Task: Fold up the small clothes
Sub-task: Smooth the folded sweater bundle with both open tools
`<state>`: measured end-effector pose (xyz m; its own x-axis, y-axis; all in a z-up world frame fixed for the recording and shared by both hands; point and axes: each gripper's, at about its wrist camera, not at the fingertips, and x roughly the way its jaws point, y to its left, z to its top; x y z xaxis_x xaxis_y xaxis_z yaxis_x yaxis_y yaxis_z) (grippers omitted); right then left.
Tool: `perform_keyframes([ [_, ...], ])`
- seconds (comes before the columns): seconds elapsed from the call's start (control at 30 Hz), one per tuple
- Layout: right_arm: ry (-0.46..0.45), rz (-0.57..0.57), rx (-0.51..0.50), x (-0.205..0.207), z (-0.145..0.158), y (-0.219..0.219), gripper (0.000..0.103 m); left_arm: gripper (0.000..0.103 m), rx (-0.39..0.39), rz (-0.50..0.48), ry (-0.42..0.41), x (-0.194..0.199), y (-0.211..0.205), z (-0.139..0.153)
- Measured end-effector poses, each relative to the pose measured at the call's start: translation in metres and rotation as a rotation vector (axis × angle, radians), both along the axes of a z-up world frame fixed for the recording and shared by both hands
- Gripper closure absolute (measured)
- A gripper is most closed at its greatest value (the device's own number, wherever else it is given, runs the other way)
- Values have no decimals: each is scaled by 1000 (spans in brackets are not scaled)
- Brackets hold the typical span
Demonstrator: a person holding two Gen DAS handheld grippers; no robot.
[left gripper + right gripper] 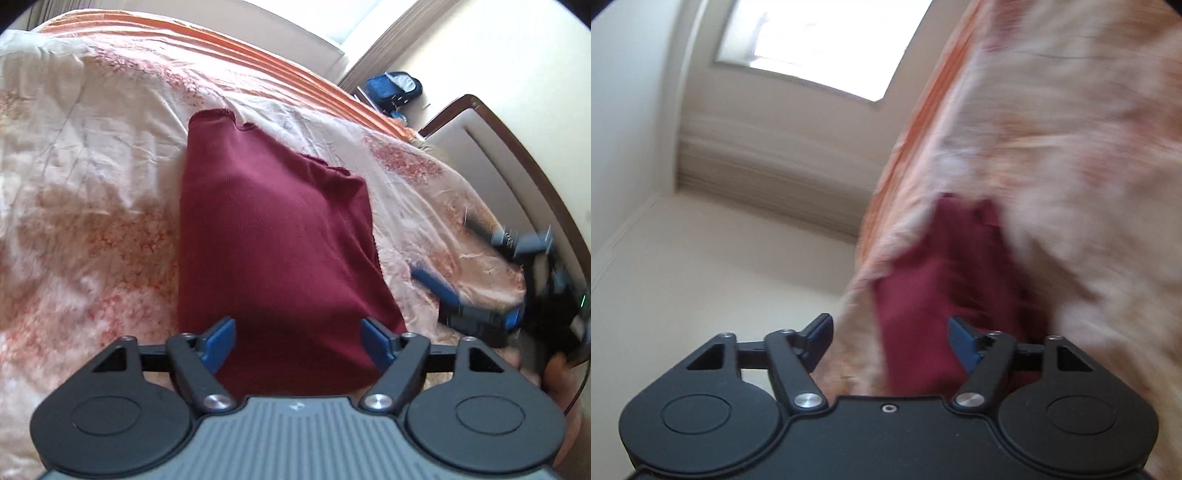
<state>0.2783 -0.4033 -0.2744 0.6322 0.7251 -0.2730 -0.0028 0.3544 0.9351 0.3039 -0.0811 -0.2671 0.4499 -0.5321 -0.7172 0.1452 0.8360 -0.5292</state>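
A dark red garment (pixel 273 236) lies folded into a narrow shape on the bed's floral cover (pixel 92 177). My left gripper (pixel 297 338) is open and empty, its blue pads just above the garment's near edge. My right gripper (pixel 469 295) shows blurred at the right of the left wrist view, beside the garment. In the right wrist view the right gripper (pixel 890 339) is open and empty, tilted, with the red garment (pixel 942 295) ahead of its pads. That view is motion-blurred.
The bed has an orange striped band (pixel 258 48) along its far side. A wooden-framed headboard (pixel 517 155) stands at the right. A blue bag (pixel 391 88) sits on the floor beyond the bed. A window (pixel 827 44) and wall show in the right wrist view.
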Motion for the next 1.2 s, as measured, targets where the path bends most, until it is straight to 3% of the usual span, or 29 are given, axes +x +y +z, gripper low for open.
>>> perform_keyframes([
  [0.13,-9,149,22,61,0,36,28,24,54,-8,95,7,-11,-29],
  [0.23,72,223,-13,89,-24,56,29,24,100,-55,78,2,-16,-29],
  [0.3,76,260,-68,101,-33,63,34,24,101,-61,74,2,-14,-23],
  [0.47,18,217,-168,88,-17,37,35,20,82,-10,41,13,-1,-4],
  [0.6,-22,170,-238,65,-1,8,23,19,94,24,33,36,2,-2],
  [0.7,-56,191,-274,64,8,13,23,19,107,37,20,52,-2,0],
  [0.87,-86,257,-180,66,15,39,21,18,105,45,10,66,-8,-2],
  [1.03,-91,285,-40,46,18,36,19,16,80,78,17,89,5,-7],
  [1.13,-55,333,31,29,7,33,9,15,61,107,52,107,10,-18],
  [1.2,-21,364,35,22,-7,34,9,15,59,123,90,118,12,-29],
])
